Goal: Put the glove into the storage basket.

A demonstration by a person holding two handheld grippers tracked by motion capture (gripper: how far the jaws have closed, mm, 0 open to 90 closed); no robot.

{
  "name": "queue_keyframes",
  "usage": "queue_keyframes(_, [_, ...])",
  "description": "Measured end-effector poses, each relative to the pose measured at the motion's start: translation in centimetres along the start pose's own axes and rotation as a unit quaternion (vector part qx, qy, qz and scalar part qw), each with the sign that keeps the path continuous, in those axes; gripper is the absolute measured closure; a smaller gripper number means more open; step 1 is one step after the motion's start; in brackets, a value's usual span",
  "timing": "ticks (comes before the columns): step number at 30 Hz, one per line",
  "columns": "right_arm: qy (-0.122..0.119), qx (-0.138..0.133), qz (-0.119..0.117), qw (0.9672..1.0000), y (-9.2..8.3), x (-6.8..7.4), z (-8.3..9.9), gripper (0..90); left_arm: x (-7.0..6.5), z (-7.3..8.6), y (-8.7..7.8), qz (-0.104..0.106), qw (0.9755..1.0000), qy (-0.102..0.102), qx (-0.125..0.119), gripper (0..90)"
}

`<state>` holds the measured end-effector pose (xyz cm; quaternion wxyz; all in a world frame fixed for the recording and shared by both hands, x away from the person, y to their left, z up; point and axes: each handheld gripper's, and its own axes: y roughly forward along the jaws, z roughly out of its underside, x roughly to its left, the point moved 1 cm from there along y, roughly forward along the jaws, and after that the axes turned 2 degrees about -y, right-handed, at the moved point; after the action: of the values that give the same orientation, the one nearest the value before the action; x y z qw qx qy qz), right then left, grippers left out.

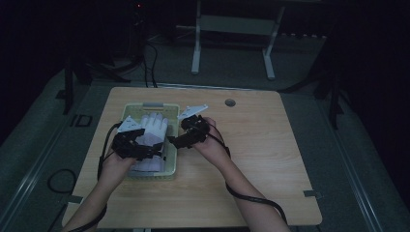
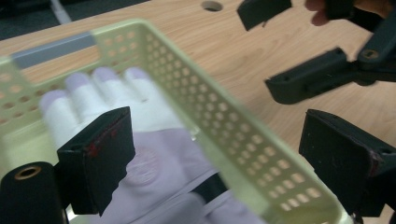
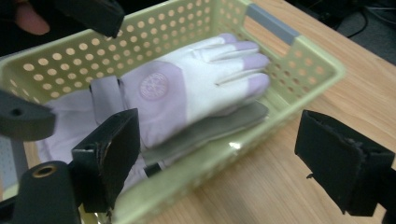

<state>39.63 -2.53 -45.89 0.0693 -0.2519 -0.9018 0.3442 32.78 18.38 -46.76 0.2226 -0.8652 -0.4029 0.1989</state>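
Both forearms come in from the bottom, angled inward toward each other. Left gripper (image 1: pixel 155 150) sits low w/ jaws spread wide apart, nothing between the pads. Right gripper (image 1: pixel 175 140) is just beside it, tips nearly meeting the left's, jaws also wide open, nothing pinched. Left hand (image 1: pixel 118 162) and right hand (image 1: pixel 212 142) wrap the handles, cables trailing back along both arms.

High view looks down; both tool views closely share the basket (image 2: pixel 224 135).
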Motion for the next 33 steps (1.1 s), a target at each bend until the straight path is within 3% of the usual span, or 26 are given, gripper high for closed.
queue_keyframes(7, [0.010,-0.009,0.013,0.9998,-2.2,-1.4,1.6,14.2,-2.3,-0.5,1.2,0.036,0.9993,0.006,-0.008,10.6])
queue_keyframes(13, [0.020,-0.001,0.019,0.9996,-3.8,-2.8,3.8,14.2,-5.3,-0.7,2.7,0.069,0.9973,0.024,-0.005,10.7])
queue_keyframes(20, [0.025,0.000,0.023,0.9994,-4.9,-3.6,6.3,14.2,-8.2,-0.7,4.1,0.083,0.9952,0.051,-0.006,10.8])
queue_keyframes(27, [0.038,0.007,0.021,0.9990,-5.5,-4.3,8.9,14.1,-11.1,0.0,5.3,0.116,0.9907,0.071,0.007,10.8])
queue_keyframes(33, [0.042,0.010,0.021,0.9988,-6.2,-4.4,10.9,14.0,-13.1,0.6,6.2,0.147,0.9863,0.075,0.010,10.8])
